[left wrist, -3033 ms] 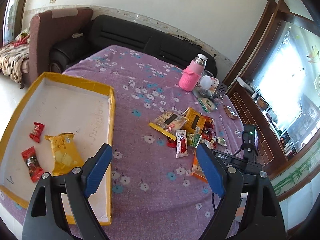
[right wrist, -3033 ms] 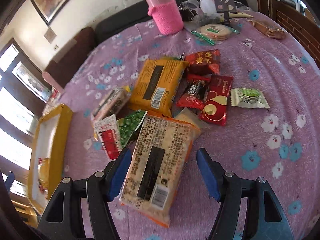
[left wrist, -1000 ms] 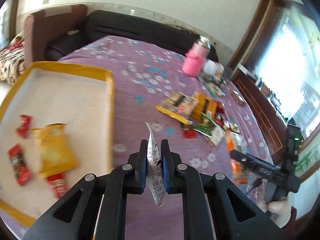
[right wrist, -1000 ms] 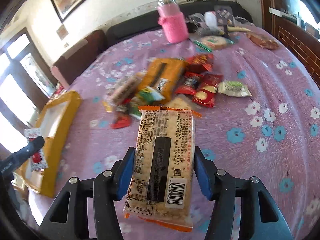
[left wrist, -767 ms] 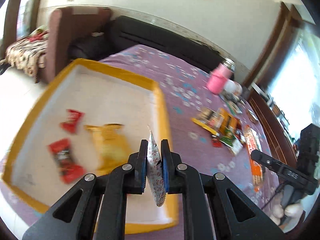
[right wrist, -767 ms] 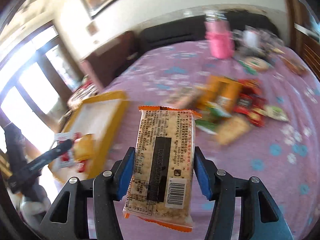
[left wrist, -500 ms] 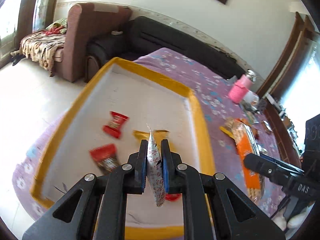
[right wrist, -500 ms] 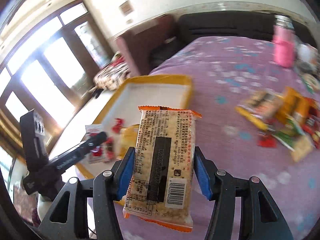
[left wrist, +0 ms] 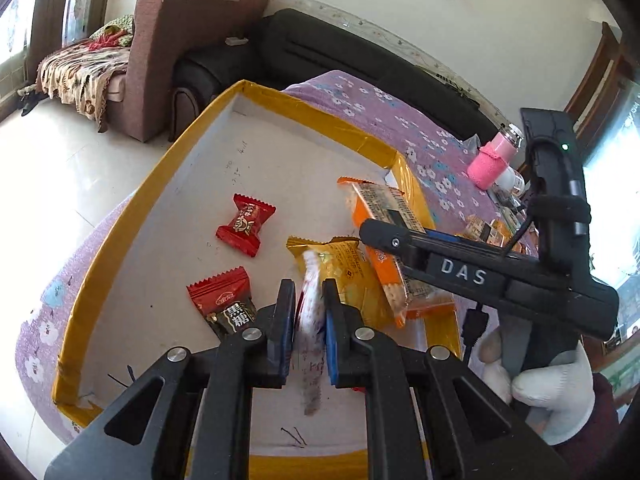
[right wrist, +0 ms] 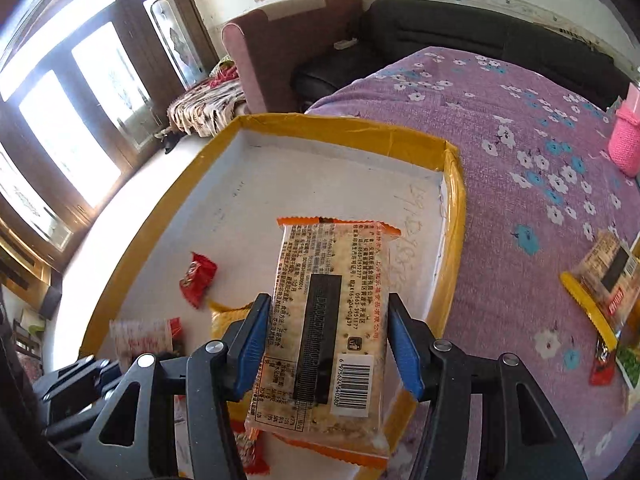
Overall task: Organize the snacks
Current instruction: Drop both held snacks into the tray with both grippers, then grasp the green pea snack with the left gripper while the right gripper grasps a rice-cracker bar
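Left hand-held gripper (left wrist: pixel 308 312) is clenched on a thin white sachet with red print (left wrist: pixel 310 320), which stands edge-on between our blue pads above the yellow-rimmed tray (left wrist: pixel 160 168). Our right hand-held gripper (right wrist: pixel 326 344) grasps a long orange-edged cracker pack (right wrist: pixel 332 312) by its two long sides, barcode end toward us, and holds it over the near right part of that tray. From the left wrist view we see the same pack (left wrist: pixel 384 216) and the black right tool with a white-gloved hand (left wrist: pixel 548 380) around its handle.

On the tray's white floor lie a red candy (left wrist: pixel 246 224), a red and black candy (left wrist: pixel 224 308) just beside our left finger, and a yellow snack bag (left wrist: pixel 344 264) partly under the sachet and the cracker pack.

The tray sits at the edge of a tabletop covered with a purple flowered cloth (right wrist: pixel 520 168). Farther along that cloth we see a pink-sleeved bottle (left wrist: pixel 494 160) and several loose snack packs (right wrist: pixel 604 276), well apart from the tray. A dark sofa (left wrist: pixel 320 48) and a brown armchair (left wrist: pixel 168 40) stand behind.
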